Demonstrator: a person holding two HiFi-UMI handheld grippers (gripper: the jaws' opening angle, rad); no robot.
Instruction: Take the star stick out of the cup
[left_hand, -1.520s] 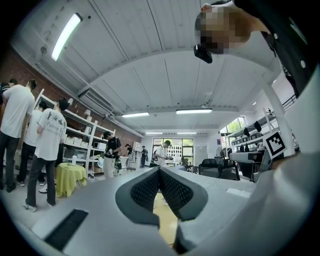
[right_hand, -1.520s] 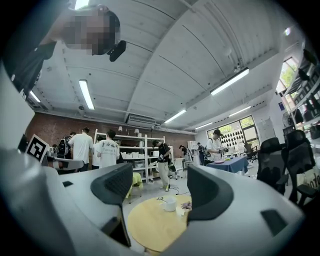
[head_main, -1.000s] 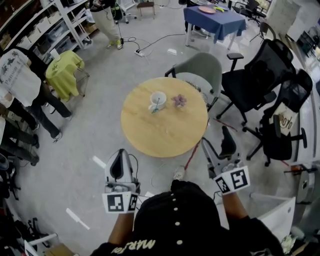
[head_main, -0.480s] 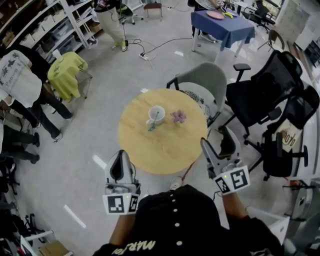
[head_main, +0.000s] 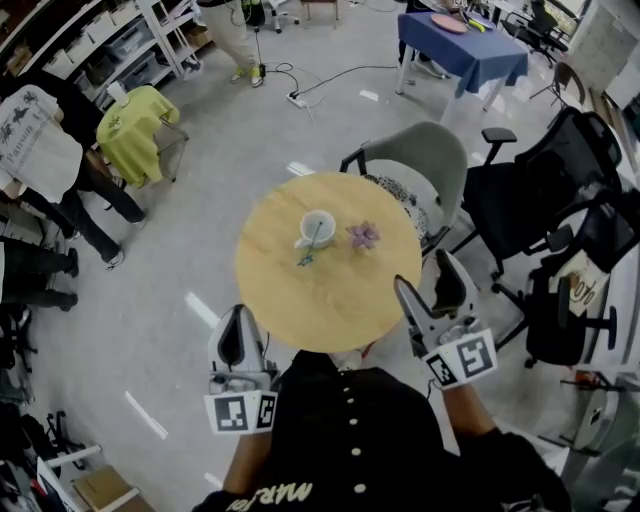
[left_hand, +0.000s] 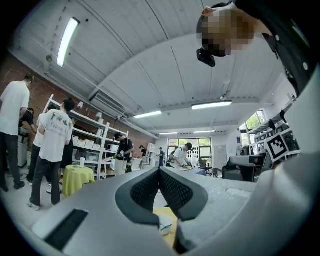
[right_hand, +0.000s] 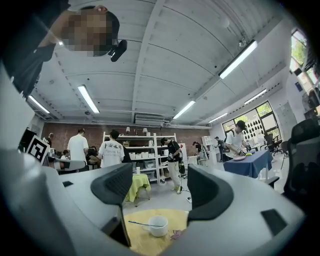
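A white cup stands on the round wooden table, past its middle. A thin teal star stick leans out of the cup toward the near left. A small purple flower-like thing lies just right of the cup. My left gripper hangs off the table's near left edge, its jaws shut on nothing and touching. My right gripper is open at the table's near right edge. In the right gripper view the cup and stick show far off between its jaws.
A grey chair stands behind the table, black office chairs to the right. A yellow-covered stand, shelves and several people are at the left, a blue table far back. Cables cross the floor.
The view has moved up to the table: both grippers are closer to its near edge, the right one reaching it. Cup and stick have not moved.
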